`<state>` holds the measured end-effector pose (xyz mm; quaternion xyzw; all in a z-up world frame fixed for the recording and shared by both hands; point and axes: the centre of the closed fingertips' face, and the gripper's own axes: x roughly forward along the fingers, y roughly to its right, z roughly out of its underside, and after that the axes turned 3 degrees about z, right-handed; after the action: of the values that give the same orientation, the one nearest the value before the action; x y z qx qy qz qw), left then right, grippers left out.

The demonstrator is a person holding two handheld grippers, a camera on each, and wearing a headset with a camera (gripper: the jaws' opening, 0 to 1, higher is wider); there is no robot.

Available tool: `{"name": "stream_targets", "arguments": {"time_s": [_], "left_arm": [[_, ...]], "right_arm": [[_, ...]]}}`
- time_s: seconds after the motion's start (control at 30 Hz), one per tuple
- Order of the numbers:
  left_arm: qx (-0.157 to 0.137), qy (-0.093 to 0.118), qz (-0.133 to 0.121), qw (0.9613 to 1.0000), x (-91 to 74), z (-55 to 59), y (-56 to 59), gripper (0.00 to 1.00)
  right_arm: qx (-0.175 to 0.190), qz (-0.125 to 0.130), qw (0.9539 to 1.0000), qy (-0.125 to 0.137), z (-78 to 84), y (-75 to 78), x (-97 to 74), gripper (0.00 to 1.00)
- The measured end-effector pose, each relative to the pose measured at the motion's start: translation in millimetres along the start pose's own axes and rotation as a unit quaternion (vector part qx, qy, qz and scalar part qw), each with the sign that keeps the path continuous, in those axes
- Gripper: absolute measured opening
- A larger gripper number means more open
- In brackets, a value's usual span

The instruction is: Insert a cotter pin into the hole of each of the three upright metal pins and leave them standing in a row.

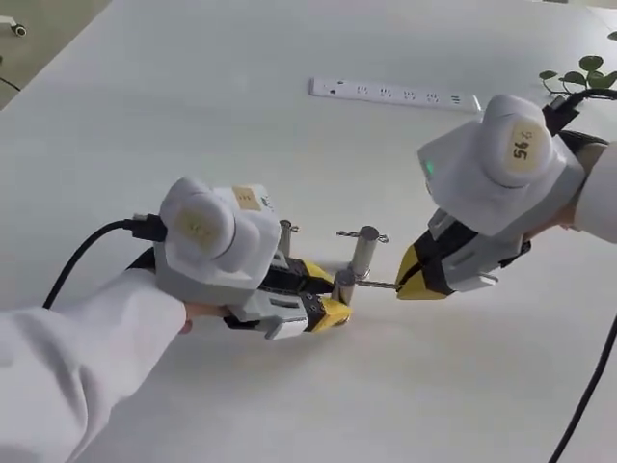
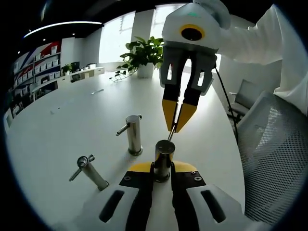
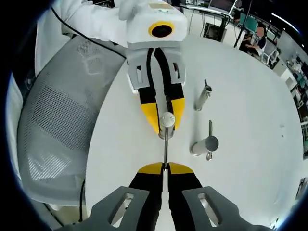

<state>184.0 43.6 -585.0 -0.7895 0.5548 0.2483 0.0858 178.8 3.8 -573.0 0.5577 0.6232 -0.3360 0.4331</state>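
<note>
My left gripper [image 1: 337, 295] [image 2: 162, 169] is shut on the lower part of an upright metal pin [image 1: 344, 283] [image 2: 164, 153] [image 3: 167, 120] on the white table. My right gripper [image 1: 399, 284] [image 3: 165, 167] is shut on a thin cotter pin [image 1: 376, 284] [image 2: 173, 124] [image 3: 165, 144], held level. Its tip meets the top of the held pin; I cannot tell if it is in the hole. Two more metal pins stand beside it, each with a cotter pin through its top: one close by [image 1: 364, 248] [image 2: 134, 134] [image 3: 205, 144], one farther [image 1: 285, 235] [image 2: 91, 172] [image 3: 203, 96].
A white power strip [image 1: 393, 94] lies at the back of the table [image 1: 241, 116], with a potted plant [image 1: 580, 75] at the far right. Black cables trail from both grippers. A grey mesh chair [image 2: 269, 144] [image 3: 53, 120] stands at the table's near edge.
</note>
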Motion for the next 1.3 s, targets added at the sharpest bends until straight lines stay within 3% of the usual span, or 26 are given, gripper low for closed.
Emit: {"name": "stream_targets", "arguments": {"time_s": [0.17, 0.33, 0.7, 0.83, 1.03, 1.07, 1.2, 1.3], "left_arm": [[0.001, 0.001, 0.002, 1.0, 0.6, 0.6, -0.7, 0.12], [0.0, 0.002, 0.003, 1.0, 0.6, 0.9, -1.1, 0.12], [-0.003, 0.003, 0.007, 1.0, 2.9, 0.6, 0.4, 0.12], [-0.002, 0.003, 0.007, 1.0, 4.0, 0.8, 0.6, 0.12], [-0.004, 0.003, 0.006, 1.0, 4.0, 0.9, 0.7, 0.13], [-0.006, 0.004, 0.004, 1.0, 3.6, 1.0, 0.3, 0.17], [-0.013, 0.006, 0.007, 0.9999, -4.2, 1.6, 1.4, 0.43], [-0.017, 0.003, 0.007, 0.9998, -18.6, 3.7, 3.2, 0.59]], "right_arm": [[-0.002, -0.002, 1.0, 0.006, -5.1, 2.3, -1.7, 0.0], [0.008, -0.001, 0.9995, 0.031, -16.8, 5.0, -2.2, 0.0], [0.007, 0.002, 0.9982, 0.06, -32.7, 3.2, 7.7, 0.0], [0.015, 0.002, 0.9979, 0.063, -36.2, 2.0, 8.8, 0.0], [-0.006, 0.0, 0.9982, 0.059, -34.9, 0.4, 9.4, 0.0], [-0.013, 0.005, 0.9979, 0.064, -35.7, 1.9, 9.2, 0.0], [0.019, 0.02, 0.9961, 0.083, -35.3, 4.9, 6.6, 0.32], [0.077, 0.005, 0.988, 0.134, -39.7, -0.6, 5.3, 0.27]]}}
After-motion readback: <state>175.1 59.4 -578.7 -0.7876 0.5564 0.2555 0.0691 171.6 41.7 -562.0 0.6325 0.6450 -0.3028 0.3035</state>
